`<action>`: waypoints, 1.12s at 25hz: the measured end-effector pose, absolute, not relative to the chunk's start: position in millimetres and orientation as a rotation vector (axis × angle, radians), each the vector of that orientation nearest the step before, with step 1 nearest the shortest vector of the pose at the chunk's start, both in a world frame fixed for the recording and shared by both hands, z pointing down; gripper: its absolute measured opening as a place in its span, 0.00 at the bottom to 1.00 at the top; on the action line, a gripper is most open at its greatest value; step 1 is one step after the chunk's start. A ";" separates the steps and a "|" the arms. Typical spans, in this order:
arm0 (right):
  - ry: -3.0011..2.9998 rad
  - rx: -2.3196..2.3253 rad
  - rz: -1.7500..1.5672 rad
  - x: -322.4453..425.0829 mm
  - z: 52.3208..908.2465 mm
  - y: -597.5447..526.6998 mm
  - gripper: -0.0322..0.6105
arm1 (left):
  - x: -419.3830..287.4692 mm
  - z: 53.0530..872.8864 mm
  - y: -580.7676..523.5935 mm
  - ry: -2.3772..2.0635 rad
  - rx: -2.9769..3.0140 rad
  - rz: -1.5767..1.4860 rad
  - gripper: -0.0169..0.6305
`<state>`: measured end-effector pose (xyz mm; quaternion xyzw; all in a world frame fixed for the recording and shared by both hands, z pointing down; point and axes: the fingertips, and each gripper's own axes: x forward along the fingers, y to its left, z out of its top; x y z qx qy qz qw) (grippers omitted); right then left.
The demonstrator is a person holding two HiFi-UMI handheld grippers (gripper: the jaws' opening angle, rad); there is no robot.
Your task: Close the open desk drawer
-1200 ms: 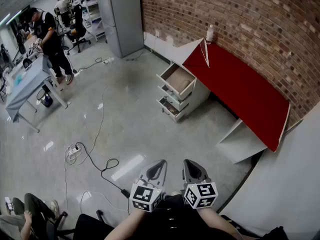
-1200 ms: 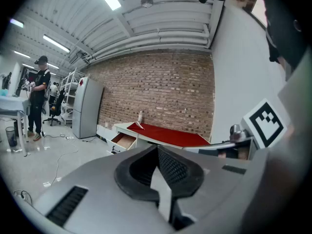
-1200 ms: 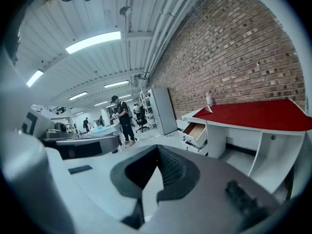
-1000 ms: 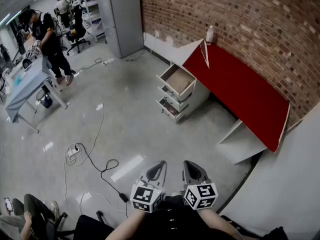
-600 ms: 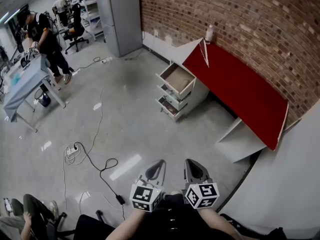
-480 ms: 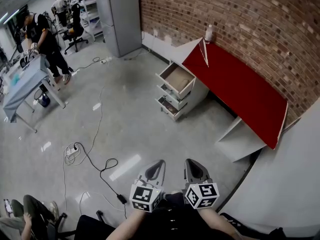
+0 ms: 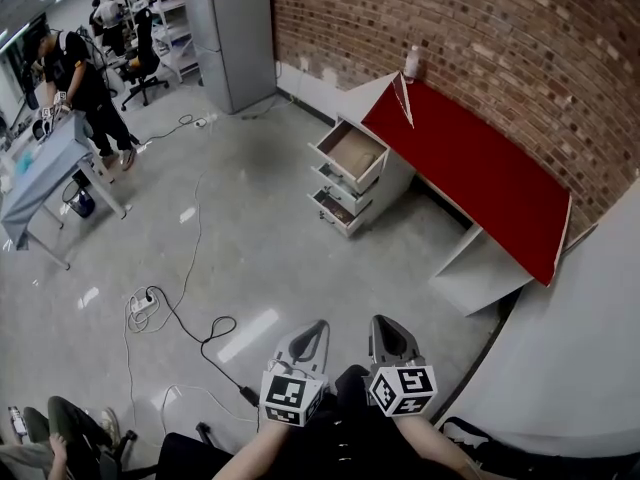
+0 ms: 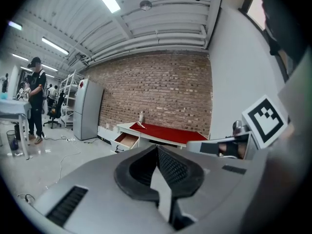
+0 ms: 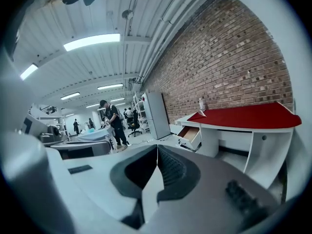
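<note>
A white desk with a red top stands against the brick wall, far across the floor from me. Its drawer unit has the top drawer pulled well out, showing a brown inside; the two lower drawers stick out a little. The open drawer also shows small in the left gripper view, and the same drawer in the right gripper view. My left gripper and right gripper sit side by side close to my body, both shut and empty, pointing toward the desk.
Black cables and a power strip trail over the floor at the left. A cloth-covered table with a person beside it stands far left. A grey cabinet is by the wall. A white partition rises on my right. A small bottle stands on the desk.
The whole scene has slid slightly in the head view, the desk drifting up and left. Both grippers keep their place side by side, still shut.
</note>
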<state>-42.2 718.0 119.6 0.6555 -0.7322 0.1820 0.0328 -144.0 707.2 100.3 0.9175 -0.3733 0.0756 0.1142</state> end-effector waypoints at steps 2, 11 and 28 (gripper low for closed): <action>-2.242 2.021 0.565 -44.0 121.0 722.1 0.07 | -144.5 101.1 710.3 -1.084 2.689 0.224 0.04; -2.203 2.035 0.584 -49.5 127.2 732.5 0.07 | -149.9 110.2 715.8 -1.062 2.669 0.245 0.04; -2.257 1.982 0.558 -41.3 127.8 670.4 0.07 | -130.2 111.9 661.1 -1.088 2.668 0.268 0.04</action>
